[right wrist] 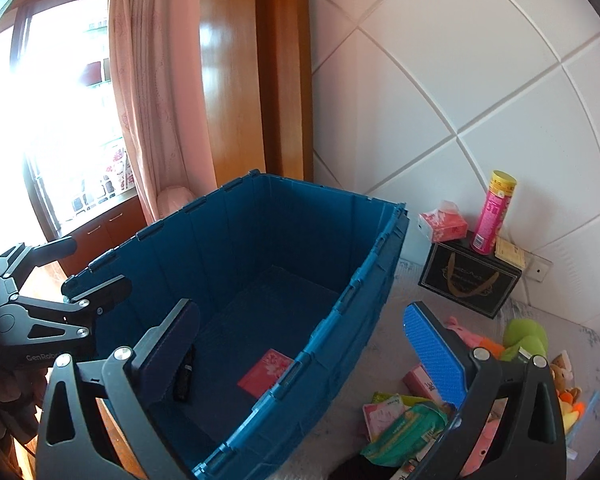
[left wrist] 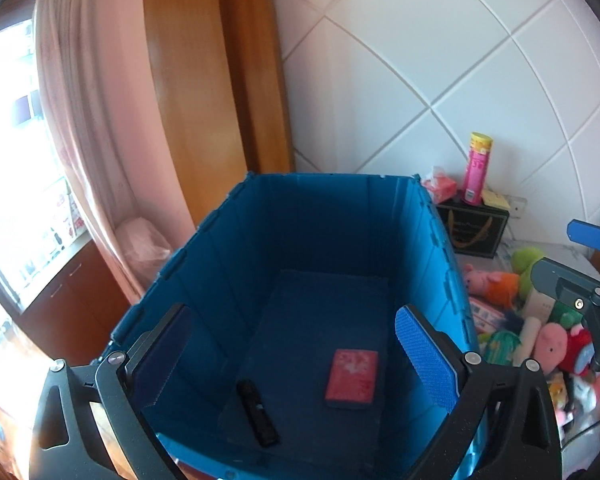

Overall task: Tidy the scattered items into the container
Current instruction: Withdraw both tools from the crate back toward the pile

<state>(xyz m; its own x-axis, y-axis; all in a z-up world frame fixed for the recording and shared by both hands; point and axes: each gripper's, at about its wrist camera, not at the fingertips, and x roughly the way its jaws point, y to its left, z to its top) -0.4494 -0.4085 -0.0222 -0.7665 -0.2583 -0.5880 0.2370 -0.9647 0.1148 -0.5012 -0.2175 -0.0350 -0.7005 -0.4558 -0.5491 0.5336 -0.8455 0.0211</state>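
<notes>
At the far left a thin pink curtain (left wrist: 96, 128) hangs in soft folds beside a glossy wooden panel (left wrist: 204, 80). My left gripper (left wrist: 296, 356) hovers over the blue plastic crate (left wrist: 228, 240), its jaws spread wide and holding nothing; the one lit finger pad (left wrist: 426, 360) is a blue, finely ribbed rubber strip on a dark metal arm. The crate is rectangular, with ribbed walls and a hinged rim. On its flat floor lie a slim black stick-shaped object (left wrist: 258, 414) and, just to its right and apart from it, a flat red packet (left wrist: 352, 378) with a pale printed pattern. My right gripper (right wrist: 300, 352) is released too, straddling the crate's right wall. Further right, the rest of the scattered items lie on a pale mottled tabletop (right wrist: 412, 280): a green crinkly pouch (right wrist: 406, 432), pink packets, soft plush toys (left wrist: 496, 280). Behind them a pink cylindrical tube (right wrist: 494, 212) with a yellow cap stands on a black box (right wrist: 470, 280).
</notes>
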